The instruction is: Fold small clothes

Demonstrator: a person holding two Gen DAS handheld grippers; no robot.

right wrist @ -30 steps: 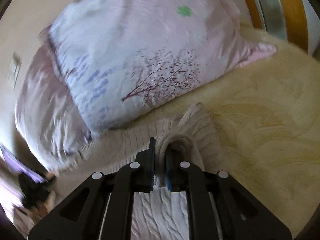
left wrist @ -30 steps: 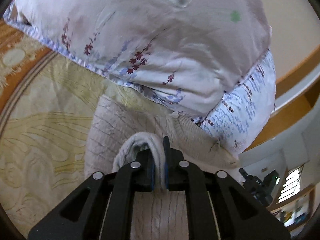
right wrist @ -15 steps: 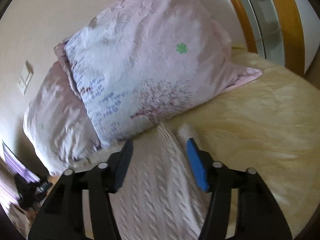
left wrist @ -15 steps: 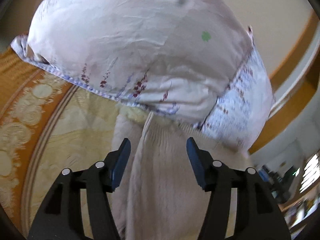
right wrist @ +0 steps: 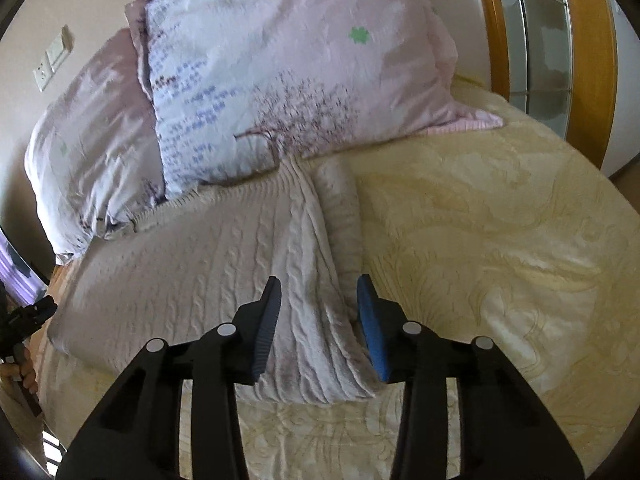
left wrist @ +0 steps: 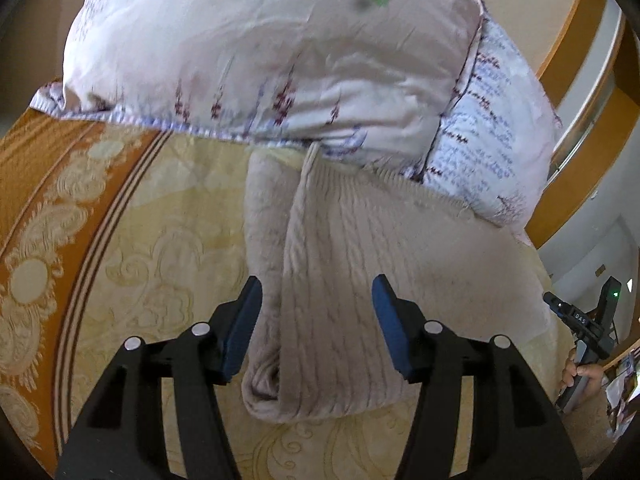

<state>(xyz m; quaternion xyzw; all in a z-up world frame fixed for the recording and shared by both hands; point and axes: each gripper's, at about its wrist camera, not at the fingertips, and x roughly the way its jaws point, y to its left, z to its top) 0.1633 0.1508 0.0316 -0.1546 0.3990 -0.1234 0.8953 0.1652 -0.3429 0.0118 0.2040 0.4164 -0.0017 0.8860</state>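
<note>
1. Left wrist view: the left gripper (left wrist: 316, 320) sits at the lower centre of the frame, jaws apart and closing a little, pads clear of the cloth. Between and below them lies the knitted sweater (left wrist: 360, 280), filling the middle of the frame on the yellow bedspread (left wrist: 160, 220). Its left side is turned in as a long roll, and its far edge touches the pillows (left wrist: 280, 60) in the upper half. At the right edge a hand (left wrist: 580, 374) holds the other tool.

2. Right wrist view: the right gripper (right wrist: 318, 320), lower centre, is released too, jaws closing, with the sweater's (right wrist: 200, 272) folded right edge between the pads but not pinched. The garment spreads to the left of centre.

3. Progress, as I judge it: both sides look folded inward and let go; a crosswise fold, bottom to top, seems left.
</note>
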